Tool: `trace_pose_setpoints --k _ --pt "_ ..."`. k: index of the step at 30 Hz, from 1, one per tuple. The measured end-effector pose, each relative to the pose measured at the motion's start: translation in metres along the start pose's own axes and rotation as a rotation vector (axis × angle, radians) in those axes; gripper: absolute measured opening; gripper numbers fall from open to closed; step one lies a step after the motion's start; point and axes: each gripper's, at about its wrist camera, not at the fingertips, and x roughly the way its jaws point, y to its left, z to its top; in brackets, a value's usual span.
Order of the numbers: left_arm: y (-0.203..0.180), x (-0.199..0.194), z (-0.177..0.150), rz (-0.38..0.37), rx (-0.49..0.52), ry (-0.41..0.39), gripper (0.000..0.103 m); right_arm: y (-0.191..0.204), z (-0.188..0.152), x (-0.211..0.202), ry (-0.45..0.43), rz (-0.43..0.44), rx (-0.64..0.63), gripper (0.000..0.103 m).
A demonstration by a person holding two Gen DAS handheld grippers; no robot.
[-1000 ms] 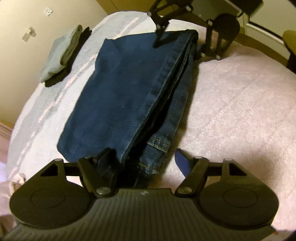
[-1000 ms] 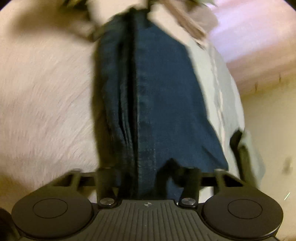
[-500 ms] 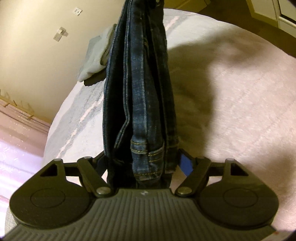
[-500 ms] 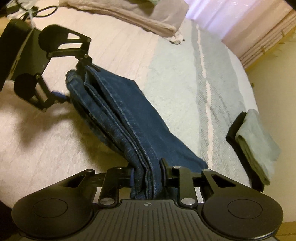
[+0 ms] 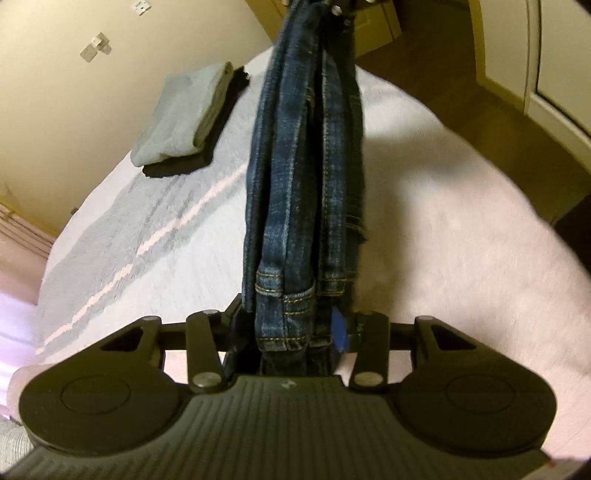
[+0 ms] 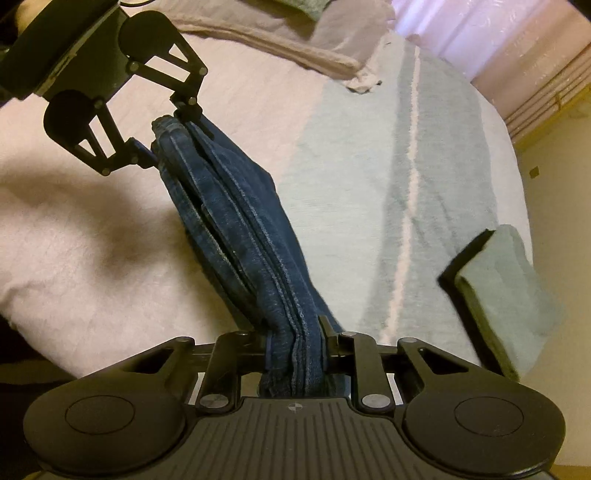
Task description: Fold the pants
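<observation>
A wide bed fills the room, spread with a pale pinkish cover. A light grey-green blanket with a pale stripe lies across it on the side toward a cream wall, which carries small white fittings. On that blanket, near the bed's edge by the wall, sits a folded grey towel on a dark cloth. Pink curtains glow beyond the head of the bed, where a beige folded cover lies. Brown floor and a white-framed door lie past the foot.

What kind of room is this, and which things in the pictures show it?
Most likely a bedroom. The jeans hang over a bed with a pale cover; a pillow lies at its far end, and folded clothes sit near the wall.
</observation>
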Motion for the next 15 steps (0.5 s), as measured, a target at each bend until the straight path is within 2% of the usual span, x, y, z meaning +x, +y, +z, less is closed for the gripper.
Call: trace_pose_setpoints --k 3,7,11,15 --pt "0.033 -0.003 0.032 -0.024 -0.013 -0.005 0.04 -0.045 -0.003 -0.018 -0.017 0.001 -0.008 0.018" --pt "0.086 0.009 0.091 0.018 -0.005 -0.002 0.04 -0.13 -0.012 -0.036 -0.076 -0.04 -0.03 0.018" --pt "0.152 0.038 0.164 0.107 -0.01 0.003 0.039 -0.24 -0.023 -0.045 -0.156 -0.114 -0.075 0.018" --pt "0.223 0.09 0.244 0.232 -0.042 0.0 0.039 -0.352 -0.039 -0.038 -0.244 -0.26 -0.119 0.018"
